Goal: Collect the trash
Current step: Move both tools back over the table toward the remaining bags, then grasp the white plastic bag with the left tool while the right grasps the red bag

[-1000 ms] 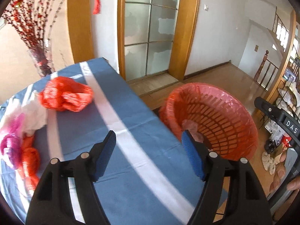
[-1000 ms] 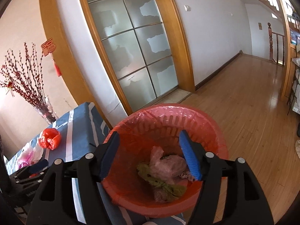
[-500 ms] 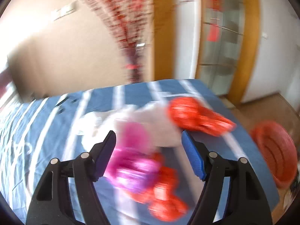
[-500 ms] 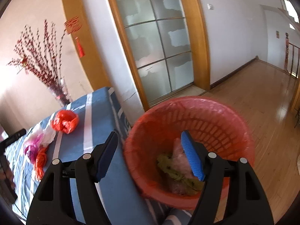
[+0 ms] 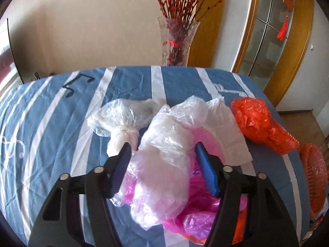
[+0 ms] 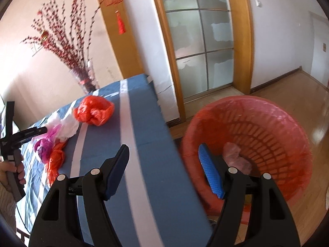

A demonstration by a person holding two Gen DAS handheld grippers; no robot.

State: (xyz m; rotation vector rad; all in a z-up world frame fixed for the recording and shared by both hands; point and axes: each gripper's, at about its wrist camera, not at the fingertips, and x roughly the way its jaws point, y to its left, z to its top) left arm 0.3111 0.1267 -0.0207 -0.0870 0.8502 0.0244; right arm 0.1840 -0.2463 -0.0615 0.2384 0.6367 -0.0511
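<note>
Crumpled plastic bags lie on the blue striped tablecloth [image 5: 51,127]: a white bag [image 5: 164,160] on top of a pink bag [image 5: 197,203], a knotted clear bag [image 5: 119,119] to the left, an orange bag [image 5: 259,123] to the right. My left gripper [image 5: 162,154] is open, its jaws either side of the white bag. My right gripper [image 6: 164,154] is open and empty over the table's edge, beside the red basket [image 6: 267,140], which holds some trash. The bags also show in the right wrist view [image 6: 61,129].
A glass vase [image 5: 176,41] with red branches stands at the table's far edge. A glass door with a wooden frame [image 6: 201,47] and wooden floor [image 6: 298,94] lie past the basket. The red basket's rim [image 5: 314,177] shows right of the table.
My left gripper swung left from the basket to the pile and now straddles the white bag. My right gripper shifted left, from over the basket to the table's edge.
</note>
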